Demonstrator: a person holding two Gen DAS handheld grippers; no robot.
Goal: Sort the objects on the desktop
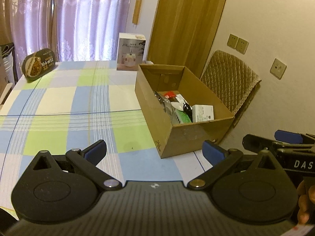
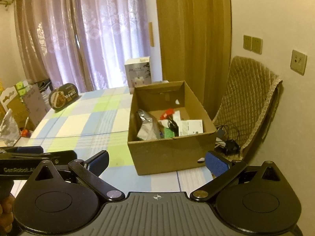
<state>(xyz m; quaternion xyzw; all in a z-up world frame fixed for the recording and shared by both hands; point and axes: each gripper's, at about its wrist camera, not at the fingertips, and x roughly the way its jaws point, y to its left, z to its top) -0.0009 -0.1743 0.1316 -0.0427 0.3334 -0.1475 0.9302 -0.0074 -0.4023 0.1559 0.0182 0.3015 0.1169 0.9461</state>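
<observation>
Cardboard box [image 2: 171,137] at the table's right edge holds the sorted clutter, both left gripper [image 1: 154,151] and right gripper [image 2: 157,163] spread apart and empty; risk: far oval tin [image 1: 38,64] needs a long reach, may slip.

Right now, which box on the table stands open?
The brown cardboard box, top open with items inside; the white product box behind it stays closed.

black grippers [image 1: 154,153]; blue pads [image 1: 212,153]; silver screws

Backlit curtains [image 1: 78,19] — quilted chair [image 2: 248,102]
</observation>
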